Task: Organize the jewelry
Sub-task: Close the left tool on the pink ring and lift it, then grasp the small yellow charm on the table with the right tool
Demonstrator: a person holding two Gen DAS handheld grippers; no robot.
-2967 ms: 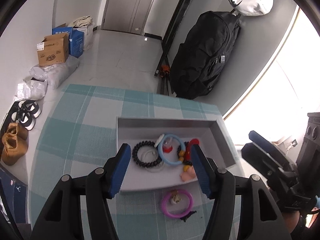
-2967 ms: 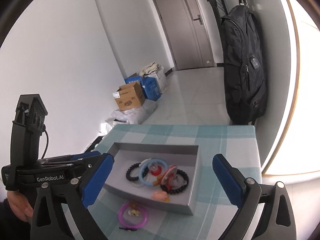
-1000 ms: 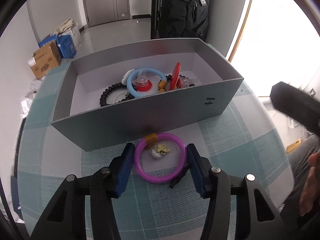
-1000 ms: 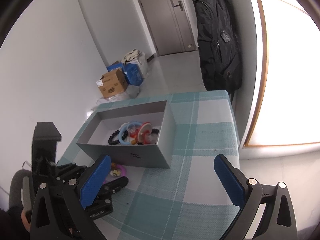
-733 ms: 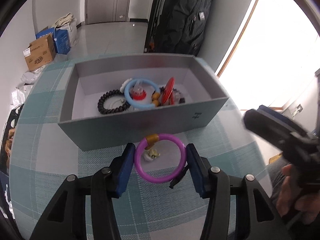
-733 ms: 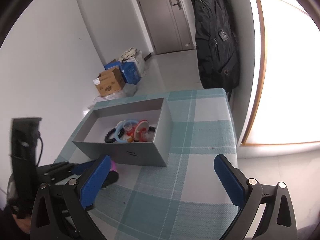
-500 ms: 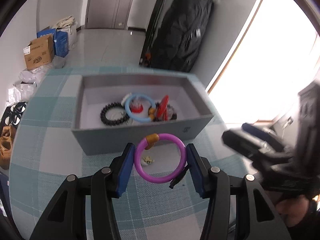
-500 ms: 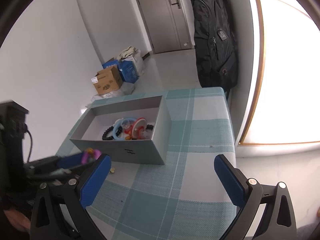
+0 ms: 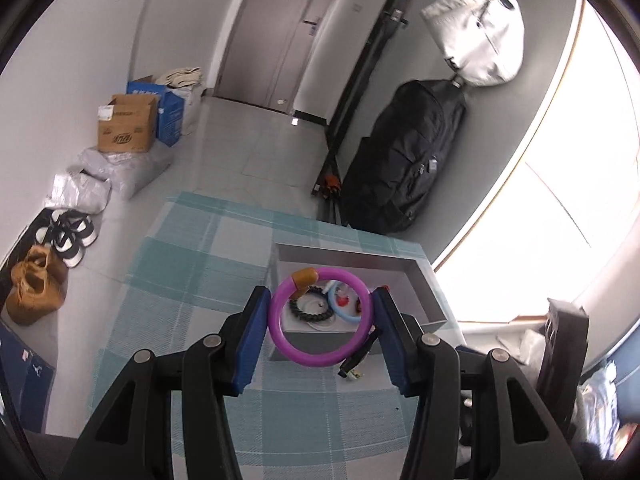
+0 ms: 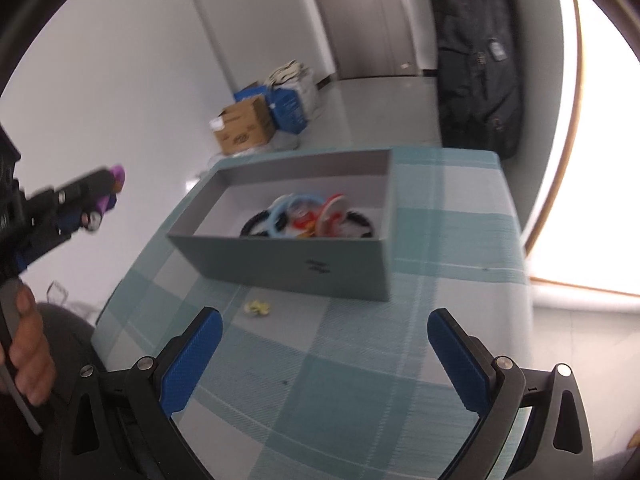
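Grey box (image 10: 296, 264) sits centre frame in the right wrist view, top open; its near wall stands between the lower frame and the contents. Bracelets (image 10: 308, 216) crowd the right half of the box floor; the left half is bare. Checked tablecloth (image 10: 320, 380) in front of the box lies free except for a small yellow piece (image 10: 258, 307) just before the wall. Right of the box, a bare strip of cloth runs to the table edge.
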